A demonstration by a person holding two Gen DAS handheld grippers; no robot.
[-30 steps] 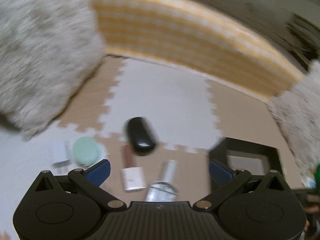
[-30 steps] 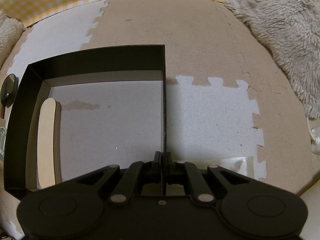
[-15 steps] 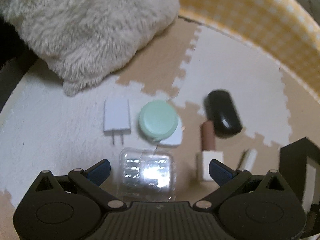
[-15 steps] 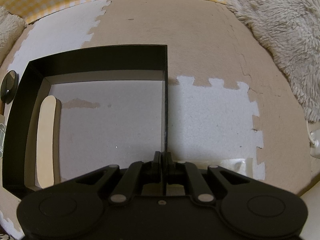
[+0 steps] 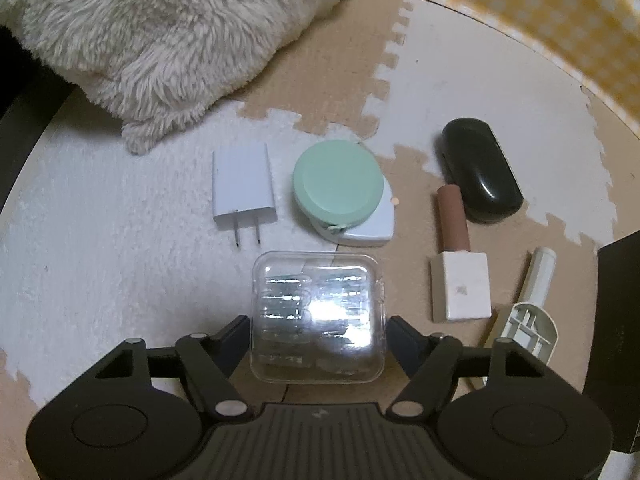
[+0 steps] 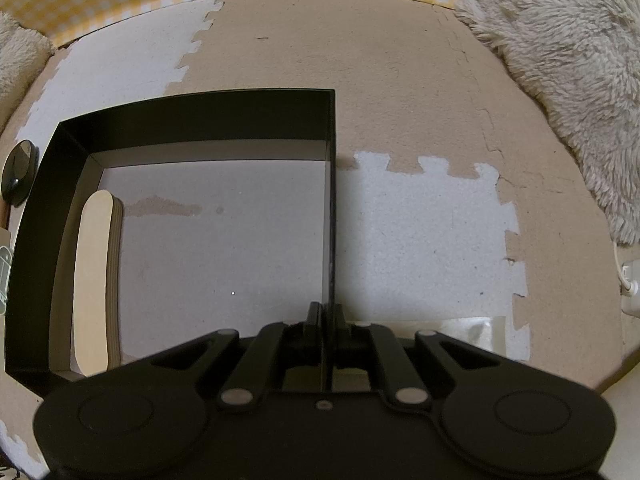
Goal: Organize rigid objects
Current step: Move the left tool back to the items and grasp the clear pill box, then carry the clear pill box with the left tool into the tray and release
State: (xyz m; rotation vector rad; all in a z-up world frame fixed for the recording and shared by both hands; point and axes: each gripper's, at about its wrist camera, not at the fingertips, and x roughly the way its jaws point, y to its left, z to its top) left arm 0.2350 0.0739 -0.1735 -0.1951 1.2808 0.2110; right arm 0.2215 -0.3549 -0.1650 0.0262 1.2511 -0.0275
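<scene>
Left gripper (image 5: 318, 326) astride the clear plastic case (image 5: 318, 318); right gripper (image 6: 325, 316) pinched tight on the black box (image 6: 192, 120).

The left jaws have just been narrowing and now flank the case on the foam floor mat (image 5: 120, 240); whether they press it cannot be told. Beyond it lie a white charger (image 5: 243, 188), a mint round case (image 5: 339, 182), a brown tube (image 5: 454, 220), a black oval case (image 5: 482, 168) and a white plastic piece (image 5: 528, 316). The right gripper clamps the box's thin side wall; wooden sticks (image 6: 94, 280) lie inside along the left wall.

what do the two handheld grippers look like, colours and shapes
Both are matte black plastic. The left gripper has round hubs on each side, angled linkage arms with silver rivets, a ribbed centre panel and dark blue finger pads. The right gripper has the same black hubs, linkages and rivets.
</scene>
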